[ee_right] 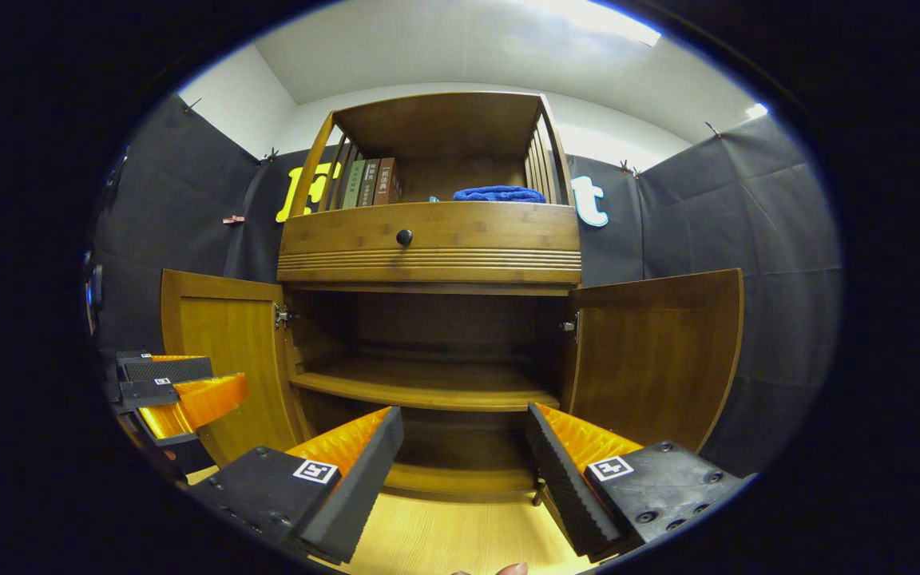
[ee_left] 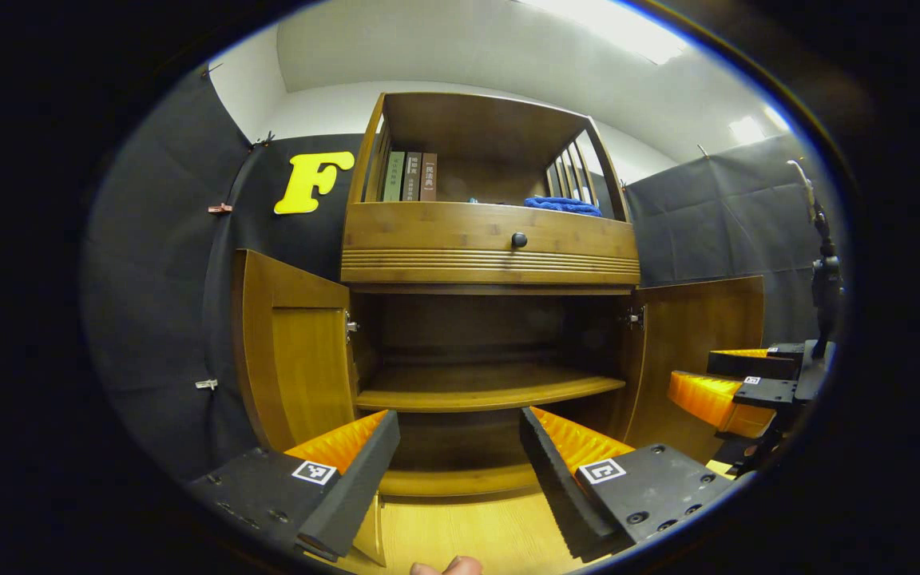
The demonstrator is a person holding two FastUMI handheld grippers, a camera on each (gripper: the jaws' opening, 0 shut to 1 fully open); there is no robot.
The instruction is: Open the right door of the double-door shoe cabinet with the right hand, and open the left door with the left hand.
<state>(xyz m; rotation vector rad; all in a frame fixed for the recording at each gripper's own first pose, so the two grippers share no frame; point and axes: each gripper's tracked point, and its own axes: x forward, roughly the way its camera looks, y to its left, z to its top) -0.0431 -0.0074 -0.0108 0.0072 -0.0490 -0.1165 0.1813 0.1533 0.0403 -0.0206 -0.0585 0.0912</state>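
Quick headcount of the shoe cabinet [ee_right: 428, 239]

Two doors, left [ee_right: 224, 363] and right [ee_right: 656, 359], one drawer knob [ee_right: 404, 236], three books [ee_right: 370, 183], one blue cloth [ee_right: 498, 194], two grippers [ee_right: 460, 471] [ee_left: 456, 471].

1. A staged recording booth, dressed up as a corner of a home: black cloth [ee_right: 747, 216] hangs as walls on both sides, pinned up with small clips [ee_left: 220, 208].
2. Above the cloth, plain white wall and ceiling [ee_right: 428, 48], bright panel lights [ee_left: 612, 24] glaring down.
3. The home touch: a wooden shoe cabinet [ee_right: 428, 247] on a pale wood floor [ee_right: 444, 535], both lower doors swung open, shelf inside.
4. Up top, books [ee_right: 368, 182] standing in a row and a folded blue cloth [ee_right: 500, 193], living-room style.
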